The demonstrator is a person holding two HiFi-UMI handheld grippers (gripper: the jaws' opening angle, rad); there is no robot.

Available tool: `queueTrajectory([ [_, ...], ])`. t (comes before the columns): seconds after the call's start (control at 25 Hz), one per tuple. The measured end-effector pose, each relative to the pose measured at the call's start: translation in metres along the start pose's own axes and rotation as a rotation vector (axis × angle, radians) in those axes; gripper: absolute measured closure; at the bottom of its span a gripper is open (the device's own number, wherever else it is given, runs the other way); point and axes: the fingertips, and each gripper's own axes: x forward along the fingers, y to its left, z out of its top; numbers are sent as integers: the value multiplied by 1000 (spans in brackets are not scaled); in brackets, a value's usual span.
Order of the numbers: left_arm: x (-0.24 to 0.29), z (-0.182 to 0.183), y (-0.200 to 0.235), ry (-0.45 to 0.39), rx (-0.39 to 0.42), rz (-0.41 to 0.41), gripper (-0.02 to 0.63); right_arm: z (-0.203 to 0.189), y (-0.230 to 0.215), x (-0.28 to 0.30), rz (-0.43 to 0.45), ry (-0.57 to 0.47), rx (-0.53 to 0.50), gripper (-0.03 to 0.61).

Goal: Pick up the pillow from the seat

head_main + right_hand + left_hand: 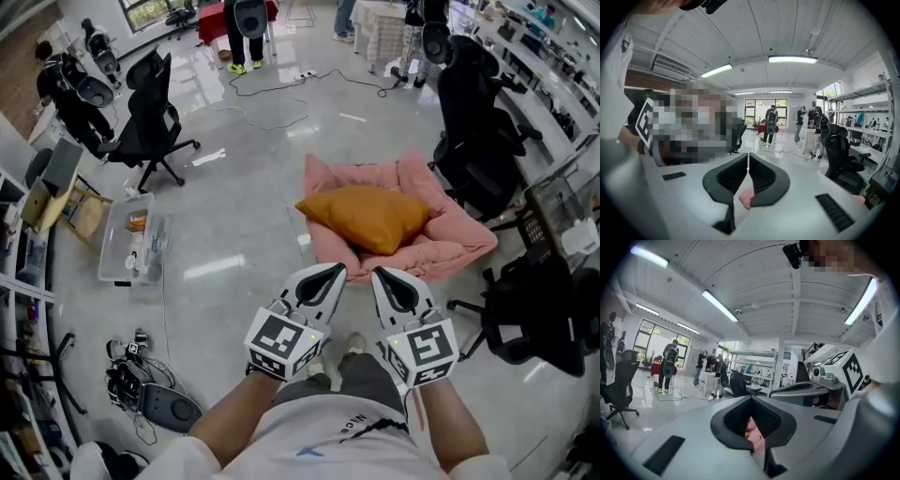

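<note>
An orange pillow (370, 216) lies on a pink cushioned seat (455, 248) on the floor, a short way ahead of me. Both grippers are held close to my body, side by side, pointing at the seat and short of it. The left gripper (336, 270) is shut and empty; in the left gripper view its jaws (751, 398) meet at the tips, and a bit of pink seat (755, 433) shows behind them. The right gripper (382, 274) is shut too, its jaws (747, 155) pressed together with nothing between, pink seat (746, 198) below them.
Black office chairs stand at the left (150, 122), behind the seat (478, 141) and at the right (534, 309). A clear plastic bin (131, 239) sits on the floor at left, with cables and gear (141, 389) nearer me. People stand at the far end.
</note>
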Motion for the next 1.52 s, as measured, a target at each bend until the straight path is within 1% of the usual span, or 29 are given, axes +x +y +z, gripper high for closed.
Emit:
queueTrajectory([
  [0.12,20,-9,12,18,-9,0,603,-11,-18,20,-2,35,-22,560],
  [0.28,48,-21,29,44,-35,21,603,-34,-51,50,8,109,-65,560],
  [0.52,111,-41,58,78,-44,66,603,-82,-107,105,69,237,-137,554],
  [0.6,128,-48,70,89,-61,85,603,-101,-120,124,93,293,-188,526],
  [0.68,143,-54,82,99,-78,104,603,-123,-129,143,127,351,-235,475],
  [0.8,155,-69,97,117,-101,140,603,-161,-134,162,189,428,-264,451],
  [0.96,157,-90,114,141,-134,186,603,-204,-135,177,219,511,-324,419],
  [1.12,155,-124,119,174,-169,173,603,-239,-132,185,207,599,-388,388],
  [1.24,156,-145,121,190,-186,154,603,-258,-134,192,163,650,-455,374],
  [1.36,156,-159,122,185,-213,143,603,-275,-140,196,131,711,-495,365],
  [1.52,157,-168,124,178,-232,129,603,-297,-145,198,109,790,-536,334],
])
